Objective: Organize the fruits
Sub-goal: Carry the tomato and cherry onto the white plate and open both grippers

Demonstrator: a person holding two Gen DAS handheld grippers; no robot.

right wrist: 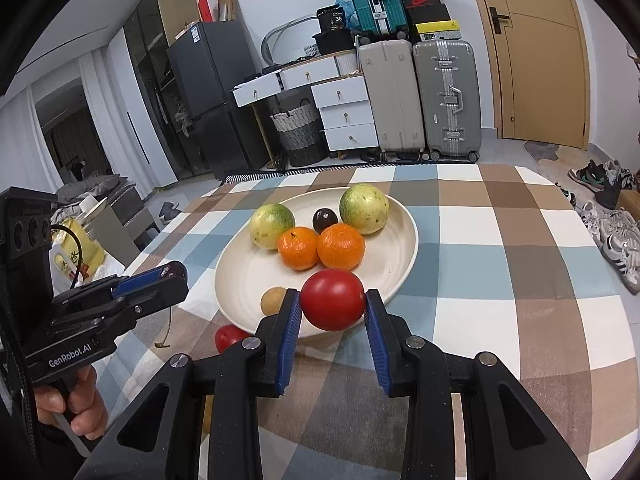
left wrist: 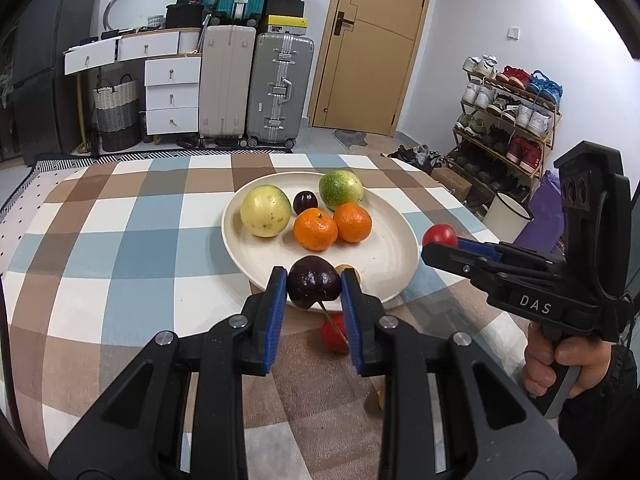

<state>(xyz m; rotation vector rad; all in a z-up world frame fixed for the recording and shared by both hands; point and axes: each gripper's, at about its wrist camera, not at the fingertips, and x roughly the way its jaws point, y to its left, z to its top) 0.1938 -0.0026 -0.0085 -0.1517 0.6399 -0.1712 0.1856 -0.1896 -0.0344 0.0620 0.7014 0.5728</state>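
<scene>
A cream plate on the checked tablecloth holds two yellow-green fruits, two oranges, a small dark cherry and a small tan fruit. My left gripper is shut on a dark purple cherry with a stem, above the plate's near rim. My right gripper is shut on a red tomato, also over the near rim. In the left wrist view the right gripper shows at the right with the tomato.
Another red tomato lies on the cloth just before the plate. A small tan fruit lies near my fingers. The table's right edge drops toward a shoe rack and a white bucket.
</scene>
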